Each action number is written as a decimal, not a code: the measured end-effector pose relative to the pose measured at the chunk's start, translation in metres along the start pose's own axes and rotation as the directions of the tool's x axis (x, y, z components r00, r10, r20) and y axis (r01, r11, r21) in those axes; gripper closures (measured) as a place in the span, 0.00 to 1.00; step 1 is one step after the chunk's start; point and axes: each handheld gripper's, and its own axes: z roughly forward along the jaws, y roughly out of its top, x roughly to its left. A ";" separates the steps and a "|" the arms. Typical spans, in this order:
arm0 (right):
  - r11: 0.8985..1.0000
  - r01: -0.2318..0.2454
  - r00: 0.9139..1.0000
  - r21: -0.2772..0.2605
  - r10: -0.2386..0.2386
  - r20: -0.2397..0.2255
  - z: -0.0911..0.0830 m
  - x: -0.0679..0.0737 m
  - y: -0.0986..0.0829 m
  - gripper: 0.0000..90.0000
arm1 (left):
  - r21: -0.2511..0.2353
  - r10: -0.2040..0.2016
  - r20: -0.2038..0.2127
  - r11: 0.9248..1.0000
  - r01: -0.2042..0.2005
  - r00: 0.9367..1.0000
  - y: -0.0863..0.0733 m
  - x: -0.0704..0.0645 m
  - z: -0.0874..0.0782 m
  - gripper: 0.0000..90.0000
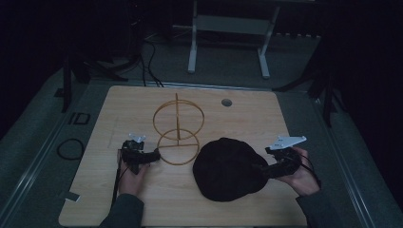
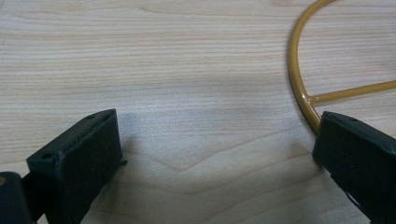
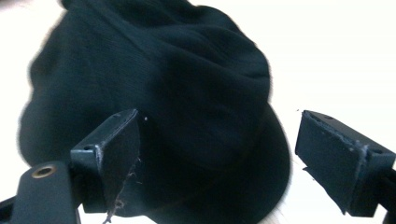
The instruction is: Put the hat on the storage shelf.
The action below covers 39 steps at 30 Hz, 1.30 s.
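Two things sit on the pale wooden worktop [image 1: 119,199]: a yellow wire stand [image 1: 178,133] a little toward ten o'clock of centre, and a black knitted hat [image 1: 228,168] lying toward five o'clock of it, close by but apart. The stand has one ring flat on the wood and a second ring upright on a thin post. At about eight o'clock the left tool [image 1: 154,155] is held low with its jaws spread wide; in the left gripper view one jaw sits just beside the flat ring's rim, bare wood between the jaws. At about four o'clock the right tool [image 1: 264,169] is released too, jaws parted at the hat's edge, the near jaw over the fabric.
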 end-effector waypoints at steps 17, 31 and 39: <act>0.996 0.082 0.995 0.029 -0.080 -0.066 0.017 0.013 0.023 0.14 | 0.001 0.000 -0.001 1.000 0.000 1.000 0.000 0.000 0.000 0.01; 0.991 0.120 0.982 0.053 -0.110 -0.156 0.045 0.008 0.035 0.13 | 0.001 0.000 0.000 1.000 0.000 1.000 0.000 0.000 0.000 0.01; 0.986 0.138 0.977 0.091 -0.121 -0.176 0.056 0.008 0.035 0.13 | 0.001 0.000 0.000 1.000 0.000 1.000 0.000 0.000 0.000 0.01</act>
